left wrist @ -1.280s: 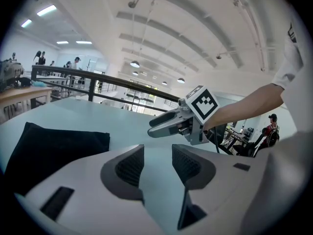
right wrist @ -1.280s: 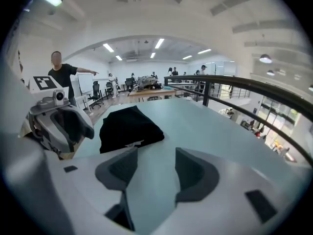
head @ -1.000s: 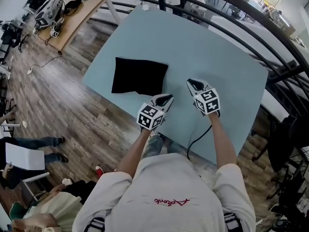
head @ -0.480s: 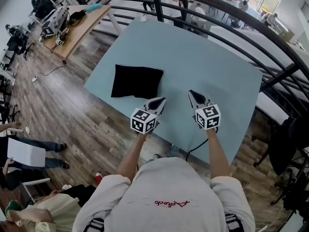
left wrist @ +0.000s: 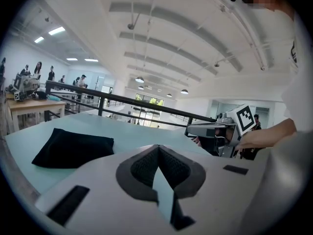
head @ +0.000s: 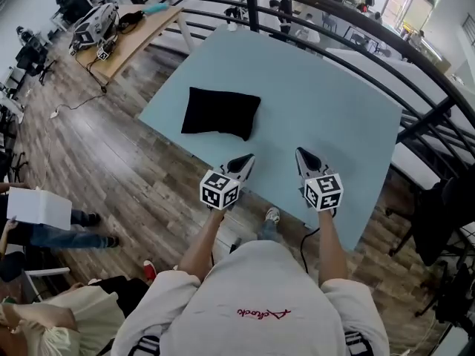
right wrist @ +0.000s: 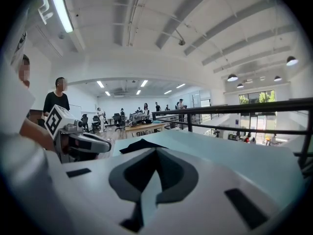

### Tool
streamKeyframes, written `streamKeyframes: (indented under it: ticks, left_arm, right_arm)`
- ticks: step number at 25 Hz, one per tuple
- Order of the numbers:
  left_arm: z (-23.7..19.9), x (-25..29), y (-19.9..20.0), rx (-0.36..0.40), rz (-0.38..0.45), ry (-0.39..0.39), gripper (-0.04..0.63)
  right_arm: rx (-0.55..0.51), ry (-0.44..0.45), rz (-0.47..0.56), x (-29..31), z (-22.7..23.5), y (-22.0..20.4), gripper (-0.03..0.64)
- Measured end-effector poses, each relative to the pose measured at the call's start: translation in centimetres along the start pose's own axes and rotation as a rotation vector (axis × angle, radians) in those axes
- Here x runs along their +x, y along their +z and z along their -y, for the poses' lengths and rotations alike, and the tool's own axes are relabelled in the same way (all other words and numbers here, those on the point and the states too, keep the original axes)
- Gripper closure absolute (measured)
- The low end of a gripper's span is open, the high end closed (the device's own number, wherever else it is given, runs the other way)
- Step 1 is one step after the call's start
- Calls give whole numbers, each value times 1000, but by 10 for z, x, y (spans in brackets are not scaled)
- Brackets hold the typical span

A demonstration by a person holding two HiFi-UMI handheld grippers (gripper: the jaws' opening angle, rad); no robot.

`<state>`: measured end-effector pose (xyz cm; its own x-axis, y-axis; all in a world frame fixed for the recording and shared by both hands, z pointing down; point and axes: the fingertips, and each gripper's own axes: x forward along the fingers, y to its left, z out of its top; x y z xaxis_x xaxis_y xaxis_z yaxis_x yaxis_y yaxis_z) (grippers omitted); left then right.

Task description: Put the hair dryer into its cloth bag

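A black cloth bag [head: 221, 113] lies flat and closed-looking on the light blue table [head: 326, 102], toward its left side; it also shows as a dark bag [left wrist: 73, 148] in the left gripper view and as a small dark bag [right wrist: 139, 145] in the right gripper view. No hair dryer is visible anywhere. My left gripper [head: 243, 162] hovers at the table's near edge, shut and empty, well short of the bag. My right gripper [head: 303, 155] is beside it to the right, also shut with nothing between its jaws. Each gripper sees the other: right gripper [left wrist: 220, 131], left gripper [right wrist: 80, 141].
A black metal railing [head: 349, 32] curves round the table's far and right sides. A wooden bench [head: 130, 39] with equipment stands at the back left. A seated person holding paper [head: 37, 208] is at the left on the wood floor. A black cable [head: 304, 252] hangs below my right hand.
Both grippers have pulled back from the bag toward the table's near edge and risen a little. The bag lies where it was, untouched.
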<state>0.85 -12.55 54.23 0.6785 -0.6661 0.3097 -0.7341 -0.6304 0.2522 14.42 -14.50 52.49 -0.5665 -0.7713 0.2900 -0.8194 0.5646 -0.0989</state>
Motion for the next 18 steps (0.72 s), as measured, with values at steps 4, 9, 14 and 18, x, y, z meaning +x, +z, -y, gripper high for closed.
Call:
streamKeyframes:
  ticks: [4, 9, 14, 18]
  left_arm:
    - [20, -53, -17, 10, 19, 3, 589]
    - [48, -112, -36, 14, 42, 22, 589]
    - [82, -148, -54, 21, 63, 11, 589]
    - [113, -178, -71, 32, 81, -1, 589]
  right_arm:
    - [-6, -11, 10, -32, -45, -12, 601]
    - [-27, -27, 28, -79, -97, -19, 601]
    - [-36, -39, 34, -122, -136, -34, 601]
    - [-37, -51, 48, -159, -166, -48, 601]
